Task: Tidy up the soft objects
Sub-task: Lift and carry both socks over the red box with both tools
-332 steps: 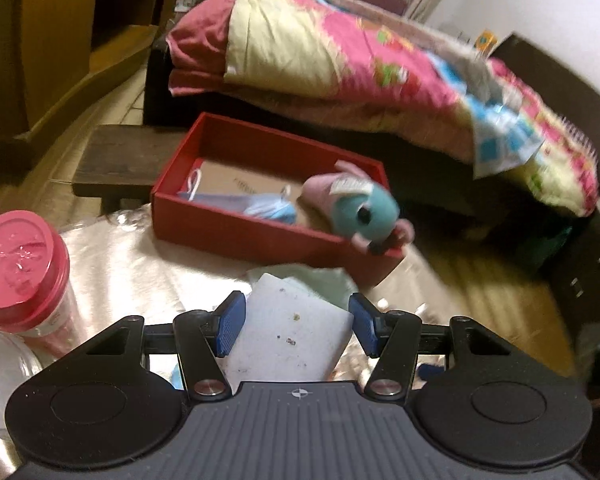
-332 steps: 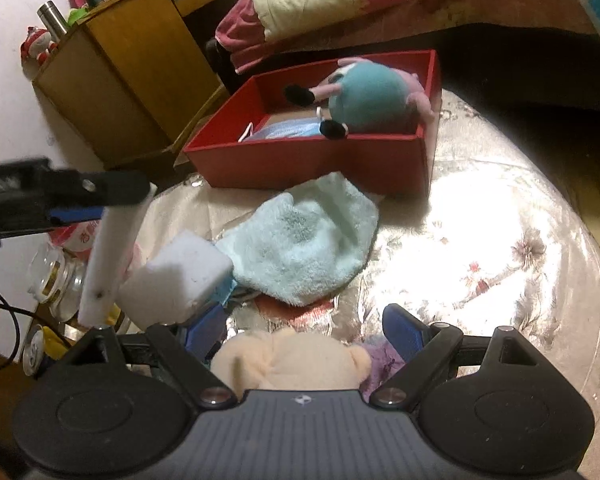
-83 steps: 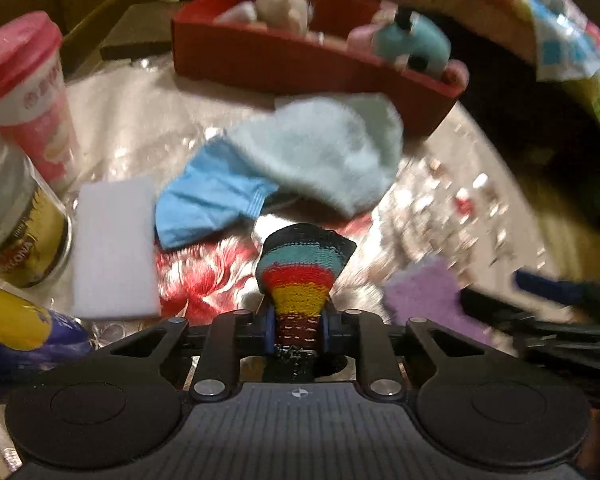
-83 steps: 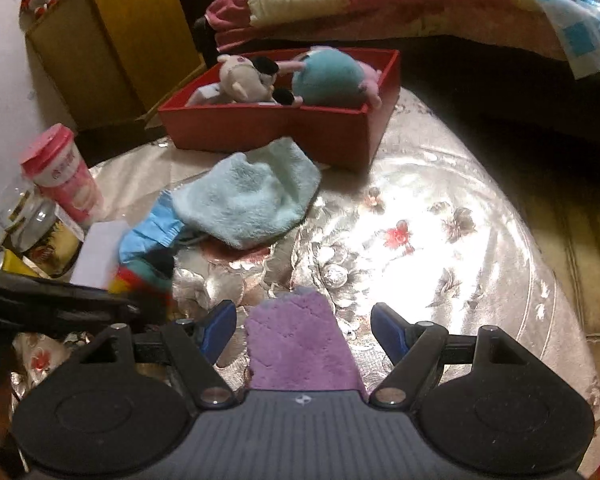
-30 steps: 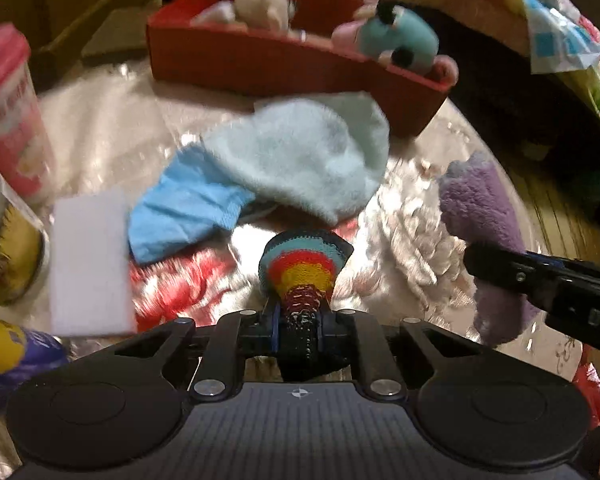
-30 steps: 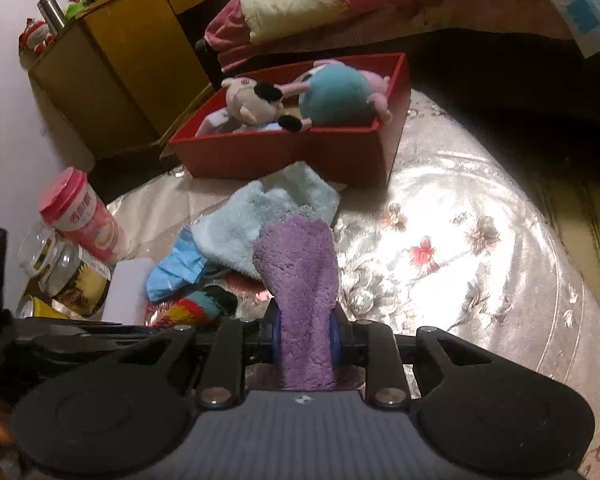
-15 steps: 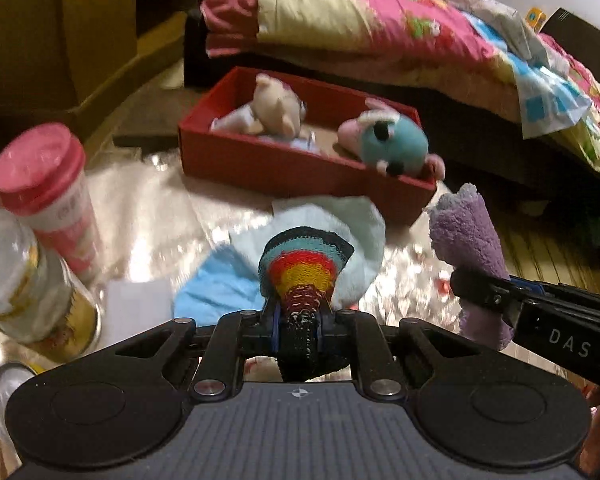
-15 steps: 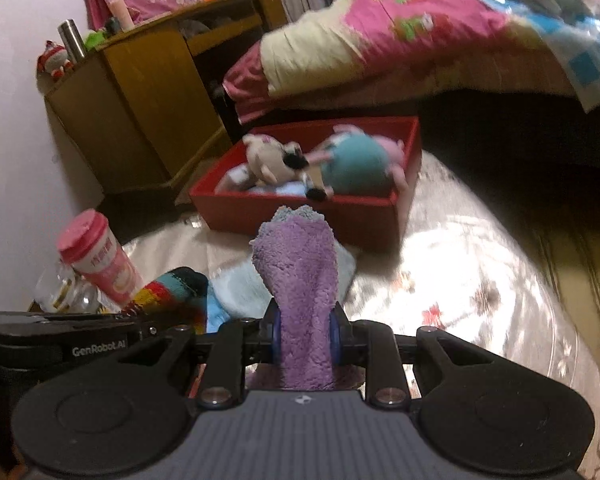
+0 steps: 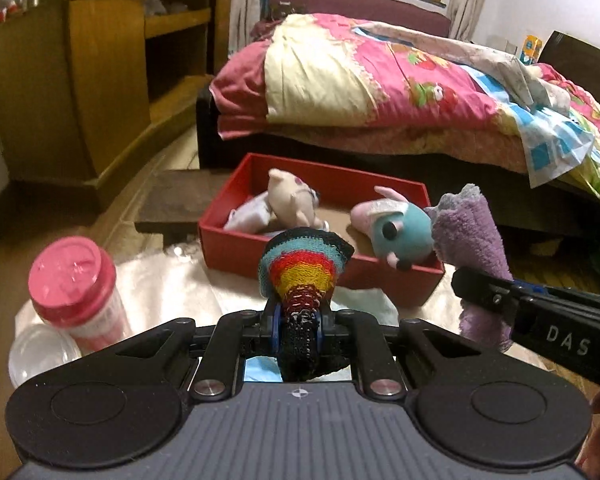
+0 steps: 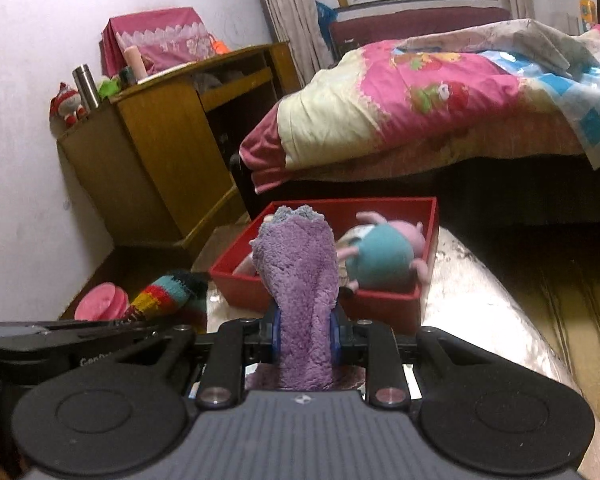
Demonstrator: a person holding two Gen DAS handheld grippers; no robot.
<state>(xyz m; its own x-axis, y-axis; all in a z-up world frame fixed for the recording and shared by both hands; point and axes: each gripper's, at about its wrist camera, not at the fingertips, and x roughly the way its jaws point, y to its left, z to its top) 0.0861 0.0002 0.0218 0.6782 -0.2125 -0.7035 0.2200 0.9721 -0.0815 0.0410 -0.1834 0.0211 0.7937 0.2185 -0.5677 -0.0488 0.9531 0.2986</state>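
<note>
My left gripper (image 9: 299,330) is shut on a rainbow-striped knit sock (image 9: 303,266) and holds it up above the table, short of the red box (image 9: 236,248). My right gripper (image 10: 305,332) is shut on a fluffy purple sock (image 10: 300,264), also raised, just short of the red box (image 10: 380,306). The purple sock also shows in the left wrist view (image 9: 470,240); the striped sock also shows in the right wrist view (image 10: 166,294). In the box lie a beige plush (image 9: 290,200) and a teal-and-pink plush (image 9: 400,232). A light blue cloth (image 9: 380,308) lies mostly hidden under the grippers.
A pink-lidded cup (image 9: 74,284) and a clear lid (image 9: 40,354) stand at the table's left. The table has a shiny floral cover (image 10: 480,320). A bed with a pink quilt (image 9: 400,88) lies behind; a wooden cabinet (image 9: 100,80) stands at the left.
Both grippers have risen and tilted up with their socks, closer to the red box. The table's lower items have dropped out of view.
</note>
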